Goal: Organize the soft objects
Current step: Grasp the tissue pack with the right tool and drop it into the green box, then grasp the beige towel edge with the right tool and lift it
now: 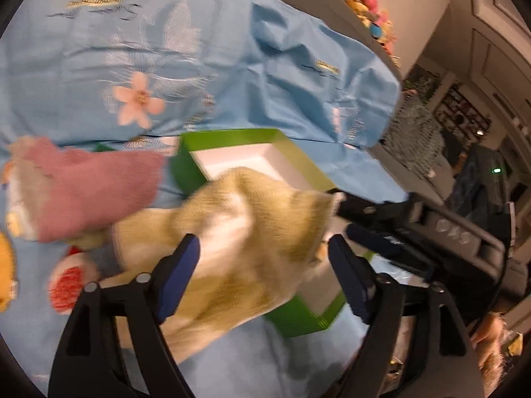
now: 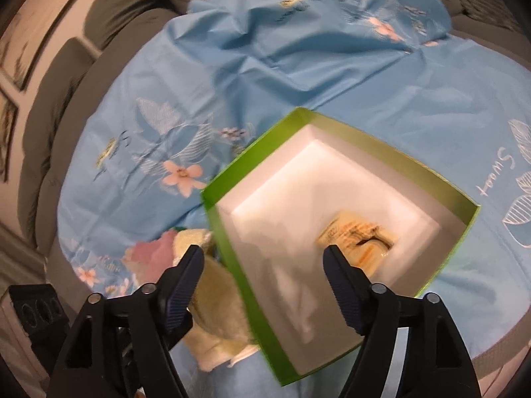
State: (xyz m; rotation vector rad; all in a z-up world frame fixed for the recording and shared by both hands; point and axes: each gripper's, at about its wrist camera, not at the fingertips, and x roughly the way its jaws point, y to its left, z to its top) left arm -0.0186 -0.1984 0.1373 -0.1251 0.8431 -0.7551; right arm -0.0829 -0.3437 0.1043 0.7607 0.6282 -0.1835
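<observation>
A pale yellow-green towel (image 1: 259, 232) lies half over the near corner of a green box (image 1: 232, 136) with a white inside. My left gripper (image 1: 264, 275) is open, its fingers wide on either side of the towel; the blur hides any contact. In the right wrist view the green box (image 2: 365, 139) sits straight ahead, and a small yellowish printed item (image 2: 358, 235) lies inside it. My right gripper (image 2: 264, 272) is open above the box's near side with nothing between its fingers. The towel (image 2: 215, 315) hangs outside the box's left wall, beside a pink soft piece (image 2: 152, 248).
A pink cloth (image 1: 99, 189), a red-and-white soft item (image 1: 69, 285) and a yellow one (image 1: 6, 265) lie left of the box on the blue floral sheet (image 1: 199, 49). Grey sofa cushions (image 2: 66, 66) ring the sheet. Plush toys (image 1: 365, 3) sit along the far edge.
</observation>
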